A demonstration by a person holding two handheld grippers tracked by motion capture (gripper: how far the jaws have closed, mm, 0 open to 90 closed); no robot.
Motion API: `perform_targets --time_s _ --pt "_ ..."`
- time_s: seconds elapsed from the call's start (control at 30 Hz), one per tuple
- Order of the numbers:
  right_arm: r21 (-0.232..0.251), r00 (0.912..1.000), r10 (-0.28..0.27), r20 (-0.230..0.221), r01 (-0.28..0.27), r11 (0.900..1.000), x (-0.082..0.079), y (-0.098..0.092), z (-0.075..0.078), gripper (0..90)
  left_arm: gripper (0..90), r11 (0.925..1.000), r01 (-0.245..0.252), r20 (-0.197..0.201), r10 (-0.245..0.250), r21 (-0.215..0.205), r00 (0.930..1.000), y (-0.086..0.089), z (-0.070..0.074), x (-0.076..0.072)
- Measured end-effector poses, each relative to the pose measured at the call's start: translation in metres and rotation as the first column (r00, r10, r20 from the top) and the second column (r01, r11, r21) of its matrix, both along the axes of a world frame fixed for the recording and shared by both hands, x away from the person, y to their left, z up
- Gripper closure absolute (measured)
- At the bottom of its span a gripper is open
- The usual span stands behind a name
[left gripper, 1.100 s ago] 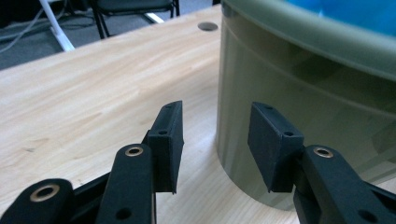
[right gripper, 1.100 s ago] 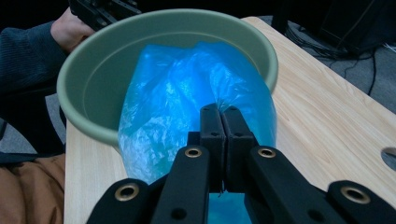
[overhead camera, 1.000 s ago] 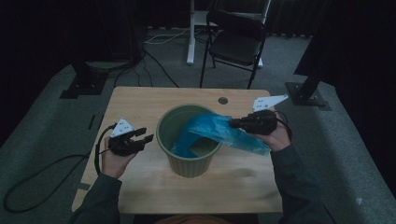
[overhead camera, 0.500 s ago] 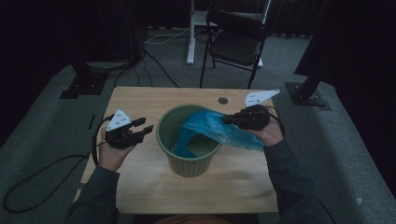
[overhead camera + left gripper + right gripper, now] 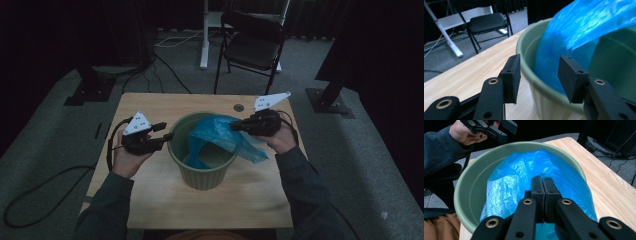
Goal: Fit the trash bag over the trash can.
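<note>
A green bin stands in the middle of the wooden table, with a blue plastic bag partly inside it and draped over its right rim. My right gripper hovers over the bin's right rim, shut on a fold of the bag. My left gripper is at the bin's left rim, open. Its jaws have just been opening, and nothing is pressed between them. Just ahead of the left gripper are the rim and the bag.
A black folding chair and a white desk leg stand beyond the table's far edge. A small round hole sits in the tabletop behind the bin. A cable lies on the floor at the left.
My left gripper has risen and moved in to the bin's left rim. My right gripper has shifted slightly left and away with the bag, which now bunches higher over the bin.
</note>
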State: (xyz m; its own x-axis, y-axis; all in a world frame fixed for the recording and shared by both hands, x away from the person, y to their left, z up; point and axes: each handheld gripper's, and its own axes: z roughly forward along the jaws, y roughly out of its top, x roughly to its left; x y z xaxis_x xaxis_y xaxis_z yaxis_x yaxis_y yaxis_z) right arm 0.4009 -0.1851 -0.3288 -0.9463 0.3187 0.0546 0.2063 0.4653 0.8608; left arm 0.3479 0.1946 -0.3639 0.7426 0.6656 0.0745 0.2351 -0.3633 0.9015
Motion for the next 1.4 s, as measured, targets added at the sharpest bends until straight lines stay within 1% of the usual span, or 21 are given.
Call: perform_targets --time_s 0.13,0.23,0.27,0.3,0.37,0.4,0.43,0.5,0.6,0.63,0.67,0.73,0.83,0.9,1.03,1.07,1.1,1.17,1.27,1.37,1.4 --pt "0.006 0.9999 0.011 -0.005 -0.011 1.000 0.002 0.005 0.001 89.3 52.2 0.9989 0.045 -0.001 -0.045 -0.013 0.9990 -0.008 0.005 0.001" --pt "0.004 0.9997 0.022 -0.014 -0.022 1.000 0.002 0.011 0.001 89.3 51.5 0.9969 0.079 -0.010 -0.079 -0.002 0.9968 -0.014 0.005 0.001" --pt "0.001 0.9996 0.027 -0.012 -0.027 1.000 0.003 0.014 0.001 89.3 50.5 0.9969 0.079 -0.010 -0.079 -0.002 0.9968 -0.014 0.005 0.001" --pt "0.002 0.9995 0.029 -0.013 -0.029 1.000 0.003 0.016 0.001 89.3 49.9 0.9941 0.108 -0.005 -0.109 -0.009 0.9941 -0.017 0.007 0.001" --pt "0.004 0.9994 0.032 -0.015 -0.032 0.999 0.003 0.017 0.001 89.3 49.5 0.9928 0.119 0.004 -0.119 -0.012 0.9929 -0.019 0.008 0.000" --pt "0.008 0.9992 0.036 -0.014 -0.036 0.999 0.004 0.019 0.001 89.3 49.5 0.9895 0.143 0.004 -0.143 -0.016 0.9897 -0.023 0.010 0.000" --pt "0.008 0.9992 0.036 -0.014 -0.036 0.999 0.004 0.019 0.001 89.3 48.8 0.9895 0.143 0.004 -0.143 -0.016 0.9897 -0.023 0.010 0.000" --pt "0.013 0.9991 0.033 -0.025 -0.033 0.999 0.006 0.021 -0.001 89.3 47.5 0.9848 0.173 0.016 -0.173 0.011 0.9847 -0.035 0.013 -0.002" --pt "0.022 0.9989 0.037 -0.027 -0.037 0.999 0.007 0.023 -0.001 89.3 47.0 0.9842 0.177 0.018 -0.177 0.013 0.9841 -0.038 0.014 -0.002" --pt "0.023 0.9987 0.043 -0.029 -0.042 0.999 0.006 0.025 -0.002 89.3 46.0 0.9806 0.194 0.019 -0.195 0.026 0.9807 -0.049 0.015 -0.001" --pt "0.022 0.9986 0.045 -0.029 -0.044 0.999 0.006 0.026 -0.001 89.3 46.0 0.9806 0.194 0.019 -0.195 0.026 0.9807 -0.049 0.015 -0.001" --pt "0.022 0.9984 0.051 -0.024 -0.051 0.998 0.005 0.029 0.000 89.3 45.1 0.9789 0.196 0.022 -0.197 0.060 0.9801 -0.059 0.014 0.000" --pt "0.023 0.9982 0.057 -0.020 -0.057 0.998 0.004 0.032 0.001 89.3 45.2 0.9795 0.183 0.025 -0.186 0.084 0.9823 -0.066 0.012 0.000" --pt "0.023 0.9979 0.063 -0.017 -0.063 0.998 0.003 0.034 0.002 89.3 48.3 0.9791 0.179 0.026 -0.182 0.097 0.9830 -0.070 0.011 0.001" --pt "0.014 0.9974 0.071 -0.014 -0.071 0.997 0.001 0.037 0.002 88.1 76.6 0.9792 0.168 0.031 -0.172 0.114 0.9846 -0.072 0.010 0.001" --pt "0.008 0.9971 0.075 -0.011 -0.075 0.997 0.000 0.037 0.001 86.6 76.6 0.9784 0.174 0.039 -0.179 0.112 0.9831 -0.071 0.008 -0.001" --pt "-0.006 0.9971 0.076 -0.005 -0.076 0.997 -0.003 0.037 0.001 83.7 85.7 0.9778 0.177 0.039 -0.183 0.112 0.9824 -0.070 0.008 -0.001" --pt "-0.017 0.9969 0.078 0.010 -0.078 0.997 -0.005 0.035 0.002 81.4 88.9 0.9782 0.173 0.047 -0.179 0.115 0.9827 -0.068 0.007 -0.003" --pt "-0.017 0.9973 0.068 0.026 -0.068 0.998 -0.008 0.029 0.006 77.8 89.4 0.9803 0.167 0.052 -0.173 0.106 0.9836 -0.063 0.007 -0.005" --pt "-0.021 0.9974 0.064 0.034 -0.063 0.998 -0.008 0.027 0.007 77.8 89.4 0.9808 0.164 0.054 -0.170 0.105 0.9839 -0.059 0.006 -0.007" --pt "-0.036 0.9979 0.046 0.045 -0.044 0.998 -0.010 0.026 0.008 77.8 89.4 0.9815 0.159 0.056 -0.165 0.107 0.9847 -0.056 0.005 -0.007"
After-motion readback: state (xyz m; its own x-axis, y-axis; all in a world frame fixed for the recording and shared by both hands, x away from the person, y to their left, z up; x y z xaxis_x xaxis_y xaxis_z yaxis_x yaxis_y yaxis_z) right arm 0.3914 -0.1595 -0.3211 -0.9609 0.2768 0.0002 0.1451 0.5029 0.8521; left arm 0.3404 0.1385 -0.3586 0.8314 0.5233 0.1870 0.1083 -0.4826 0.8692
